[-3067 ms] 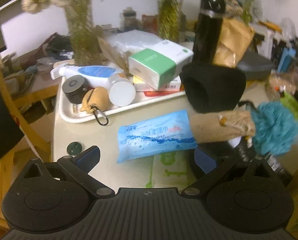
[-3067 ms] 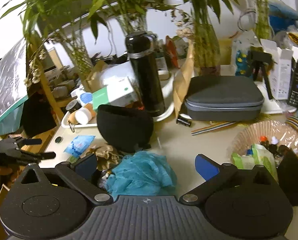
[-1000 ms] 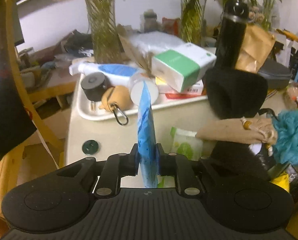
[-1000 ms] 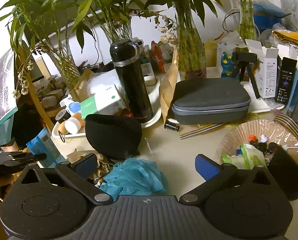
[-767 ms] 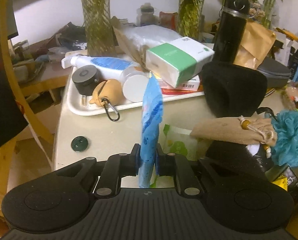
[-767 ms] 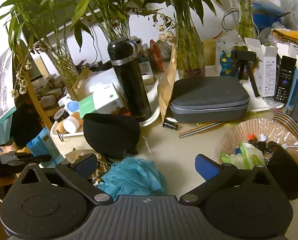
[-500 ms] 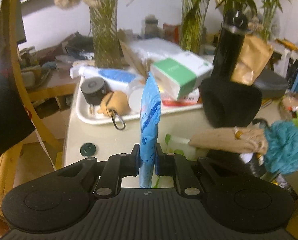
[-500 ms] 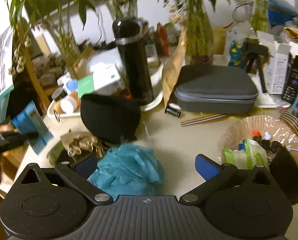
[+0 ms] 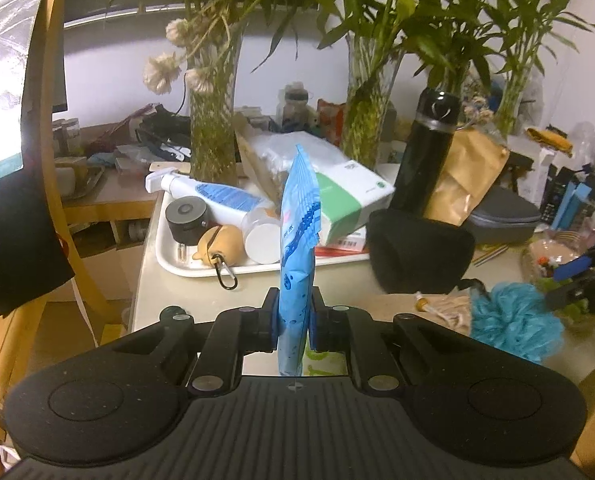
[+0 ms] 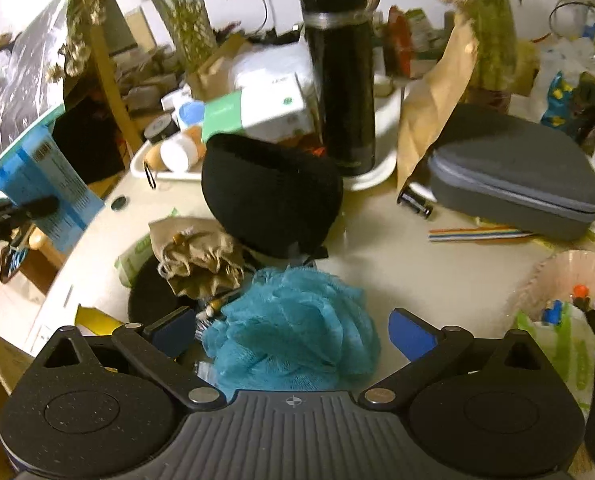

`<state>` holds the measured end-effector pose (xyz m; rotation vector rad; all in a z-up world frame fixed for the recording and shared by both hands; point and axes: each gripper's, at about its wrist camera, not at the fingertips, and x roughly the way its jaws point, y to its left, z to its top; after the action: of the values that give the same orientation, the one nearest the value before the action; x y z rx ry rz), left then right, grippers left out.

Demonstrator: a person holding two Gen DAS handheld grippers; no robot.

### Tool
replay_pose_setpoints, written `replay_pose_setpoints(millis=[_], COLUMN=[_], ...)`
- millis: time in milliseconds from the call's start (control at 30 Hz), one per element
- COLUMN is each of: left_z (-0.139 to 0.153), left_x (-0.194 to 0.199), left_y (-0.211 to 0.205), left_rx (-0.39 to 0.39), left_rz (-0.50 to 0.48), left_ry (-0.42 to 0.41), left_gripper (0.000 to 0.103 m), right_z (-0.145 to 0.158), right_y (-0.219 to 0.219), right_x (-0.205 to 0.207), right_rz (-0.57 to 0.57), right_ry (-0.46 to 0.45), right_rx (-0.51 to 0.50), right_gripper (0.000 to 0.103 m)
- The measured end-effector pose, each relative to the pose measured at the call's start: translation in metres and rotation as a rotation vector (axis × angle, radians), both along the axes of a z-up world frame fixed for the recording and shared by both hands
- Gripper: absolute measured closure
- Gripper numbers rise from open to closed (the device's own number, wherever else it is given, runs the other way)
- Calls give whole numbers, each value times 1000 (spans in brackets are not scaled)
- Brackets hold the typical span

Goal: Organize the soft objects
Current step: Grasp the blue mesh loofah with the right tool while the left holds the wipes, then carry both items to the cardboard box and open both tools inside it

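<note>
My left gripper (image 9: 293,314) is shut on a blue wet-wipes pack (image 9: 297,248) and holds it upright above the table's near edge. The pack also shows in the right wrist view (image 10: 45,190), at the far left. My right gripper (image 10: 293,330) is open, its fingers either side of a teal mesh bath pouf (image 10: 293,328) on the table. The pouf also shows in the left wrist view (image 9: 513,326). A tan drawstring pouch (image 10: 197,256) lies left of the pouf, and a black knit hat (image 10: 269,192) sits behind it.
A white tray (image 9: 185,268) holds a spray bottle, jars and a green-white tissue box (image 9: 349,200). A black flask (image 10: 343,72), a grey zip case (image 10: 513,176), a woven basket (image 10: 569,276) and vases of bamboo crowd the table. A wooden chair (image 9: 37,184) stands at left.
My left gripper closed on the blue wipes pack and lifted it off the table, and now holds it higher. My right gripper moved down and forward over the teal pouf.
</note>
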<state>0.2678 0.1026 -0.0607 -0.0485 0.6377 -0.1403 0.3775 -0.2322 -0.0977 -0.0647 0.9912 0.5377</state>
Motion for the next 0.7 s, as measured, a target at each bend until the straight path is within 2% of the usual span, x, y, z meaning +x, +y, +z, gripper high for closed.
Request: replay_pose_setpoints(millis=[33, 133, 200, 300, 367, 467, 567, 700], left_z=[1, 2, 3, 2, 2, 2, 2, 5], left_x=[-1, -3, -4, -3, -3, -4, -8, -14], left_y=[0, 1, 1, 1, 0, -1, -1, -2], left_rx=[-3, -14, -23, -30, -32, -34, -38, -49], left_rz=[-1, 1, 2, 0, -6, -17, -18, -10], left_ry=[-3, -8, -13, -15, -16, -20, -22, -30], left_gripper=[89, 89, 89, 89, 89, 89, 89, 89], right_z=[-4, -16, -24, -30, -30, -24, -17, -1], right_y=[2, 7, 11, 17, 18, 18, 15, 10], right_x=[2, 9, 12, 11, 9, 5, 2, -7], right_rz=[2, 20, 35, 69, 79, 72, 45, 15], right_ry=[10, 49, 70, 76, 69, 37, 10, -50], right_rx=[-10, -42, -63, -75, -73, -63, -52, -27], right_gripper=[2, 16, 22, 39, 58, 75, 81, 83])
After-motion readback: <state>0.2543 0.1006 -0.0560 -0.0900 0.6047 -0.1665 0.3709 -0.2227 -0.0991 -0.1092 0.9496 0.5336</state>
